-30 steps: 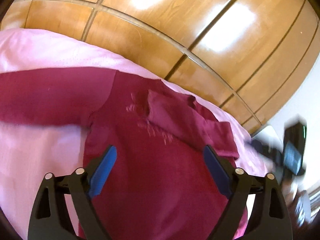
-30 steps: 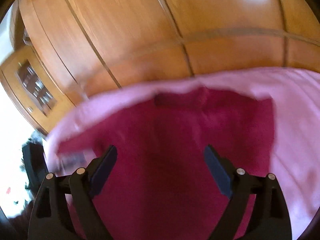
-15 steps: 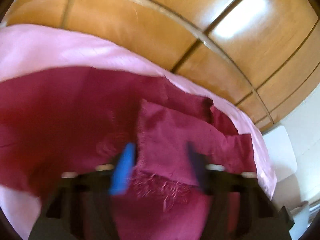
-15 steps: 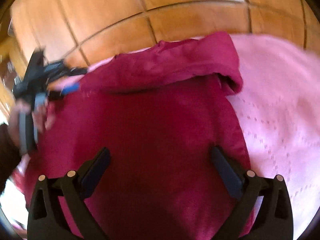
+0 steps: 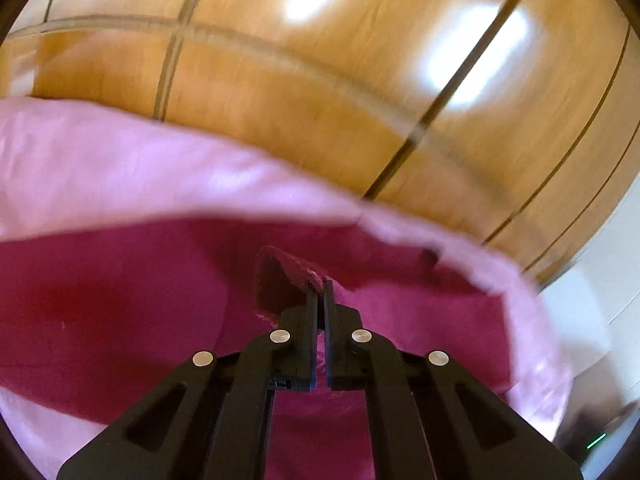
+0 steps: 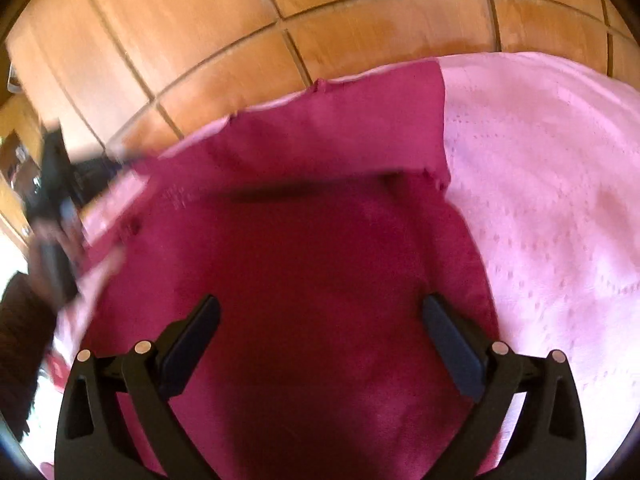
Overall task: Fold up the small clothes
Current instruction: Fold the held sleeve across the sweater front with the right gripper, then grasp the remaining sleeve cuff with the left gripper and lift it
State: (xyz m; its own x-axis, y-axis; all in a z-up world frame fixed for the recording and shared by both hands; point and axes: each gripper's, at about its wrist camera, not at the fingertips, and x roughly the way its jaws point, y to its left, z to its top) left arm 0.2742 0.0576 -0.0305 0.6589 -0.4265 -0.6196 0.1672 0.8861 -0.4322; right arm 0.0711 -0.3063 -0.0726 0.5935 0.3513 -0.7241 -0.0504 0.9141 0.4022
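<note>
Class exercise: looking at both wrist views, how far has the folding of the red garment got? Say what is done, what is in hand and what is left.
Done: one sleeve already lies folded across the dark red sweater on the pink bedspread. In hand: the left gripper is shut on a raised edge of the fabric. Left: the body looks spread out, and the right gripper hangs open above it, holding nothing.
</note>
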